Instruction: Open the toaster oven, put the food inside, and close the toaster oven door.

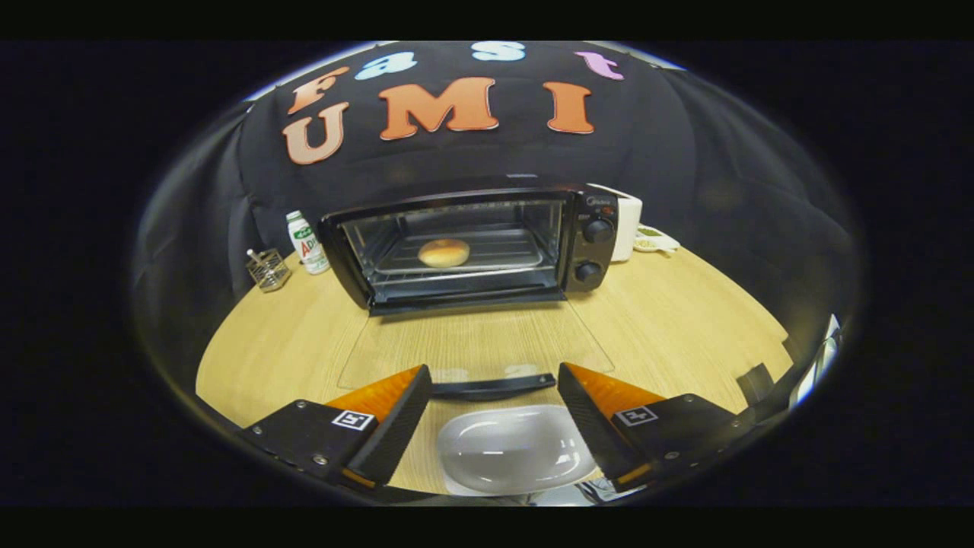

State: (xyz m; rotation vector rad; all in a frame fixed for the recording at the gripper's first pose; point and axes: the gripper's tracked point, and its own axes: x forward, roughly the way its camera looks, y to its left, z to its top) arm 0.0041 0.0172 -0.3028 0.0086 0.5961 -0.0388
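A black toaster oven (pixel 472 247) stands on the wooden table (pixel 289 342) beyond my fingers. Its glass door (pixel 472 342) lies folded down flat toward me. The door's dark handle (pixel 491 386) sits just ahead, between my fingertips. A round bun (pixel 444 253) rests on the tray inside the oven. My gripper (pixel 491 392) is open, its fingers apart on either side of the handle and touching nothing. An empty white plate (pixel 514 449) lies on the table below, between the fingers.
A white bottle (pixel 307 242) and a small wire holder (pixel 268 269) stand left of the oven. A white appliance (pixel 628 224) and a small dish (pixel 654 240) sit to the oven's right. Two knobs (pixel 593 251) are on the oven's right panel.
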